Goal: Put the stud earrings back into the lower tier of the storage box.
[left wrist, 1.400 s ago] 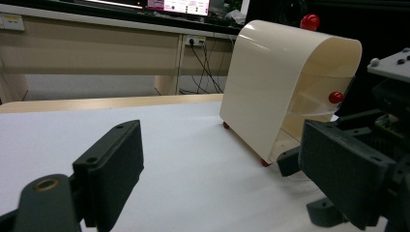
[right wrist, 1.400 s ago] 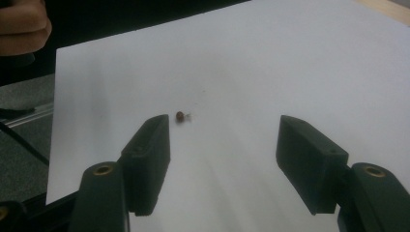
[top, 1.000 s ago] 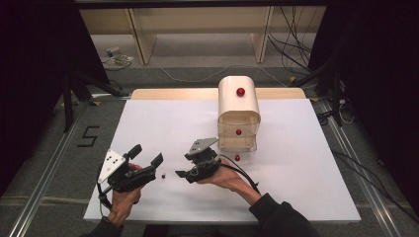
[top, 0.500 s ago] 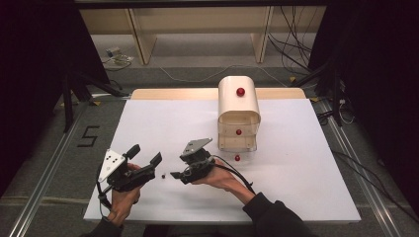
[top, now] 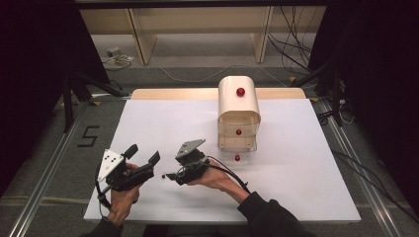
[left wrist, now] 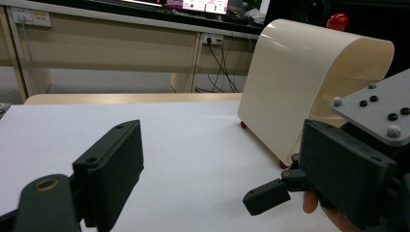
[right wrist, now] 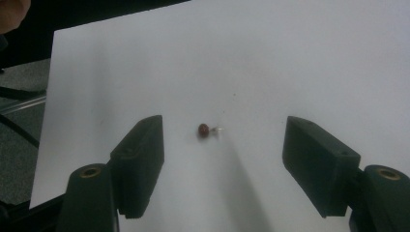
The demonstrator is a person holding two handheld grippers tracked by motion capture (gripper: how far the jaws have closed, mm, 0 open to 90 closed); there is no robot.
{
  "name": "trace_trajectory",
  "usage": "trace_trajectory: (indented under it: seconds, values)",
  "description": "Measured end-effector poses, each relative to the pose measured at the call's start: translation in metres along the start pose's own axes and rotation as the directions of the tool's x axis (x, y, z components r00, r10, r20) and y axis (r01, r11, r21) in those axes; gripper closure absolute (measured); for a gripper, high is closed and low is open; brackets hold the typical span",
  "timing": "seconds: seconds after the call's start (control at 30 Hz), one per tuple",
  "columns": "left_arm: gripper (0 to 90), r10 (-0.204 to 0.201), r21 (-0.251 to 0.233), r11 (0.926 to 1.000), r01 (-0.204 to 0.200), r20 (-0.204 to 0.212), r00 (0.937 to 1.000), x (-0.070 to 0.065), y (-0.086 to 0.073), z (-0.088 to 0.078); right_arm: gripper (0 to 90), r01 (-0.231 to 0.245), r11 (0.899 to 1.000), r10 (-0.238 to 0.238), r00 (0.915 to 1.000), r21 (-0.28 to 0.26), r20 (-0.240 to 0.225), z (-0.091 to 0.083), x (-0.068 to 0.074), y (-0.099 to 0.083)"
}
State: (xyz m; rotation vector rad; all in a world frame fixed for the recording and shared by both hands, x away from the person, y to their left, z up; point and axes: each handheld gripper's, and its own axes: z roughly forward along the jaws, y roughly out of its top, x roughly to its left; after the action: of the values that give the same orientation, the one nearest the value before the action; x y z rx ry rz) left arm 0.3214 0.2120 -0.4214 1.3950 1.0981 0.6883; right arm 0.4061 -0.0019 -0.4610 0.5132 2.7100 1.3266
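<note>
With the right gripper [right wrist: 222, 159] fingers apart around the small red bead [right wrist: 203, 129] on the worktop [right wrist: 290, 58], an off-centre close could flick it away.

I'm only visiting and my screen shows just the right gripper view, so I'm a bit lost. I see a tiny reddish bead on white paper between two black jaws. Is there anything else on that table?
Observer: Yes. In the high view a cream cabinet stands farther back on the white sheet.
Visitor: Does it have any handles?
Observer: A red knob sits on its rounded top.
Visitor: What is the other hand doing?
Observer: It holds the left gripper just across the bead from yours. Its jaws are apart with nothing between them.
</note>
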Motion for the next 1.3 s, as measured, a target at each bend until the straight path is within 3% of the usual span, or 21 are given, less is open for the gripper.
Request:
trace_trajectory:
  seconds: [0.73,1.3]
  values:
    - [15.5,-0.008,0.001,1.0000,0.008,-0.042,0.9991,0.002,0.001,0.000,32.9,0.027,0.999,-0.027,0.9996,0.047,-0.009,0.028,0.007,0.005]
    - [15.5,-0.017,-0.013,0.9998,0.016,-0.060,0.9980,0.004,0.001,-0.002,35.9,0.015,0.997,-0.015,0.9999,0.076,-0.005,0.047,0.005,0.003]
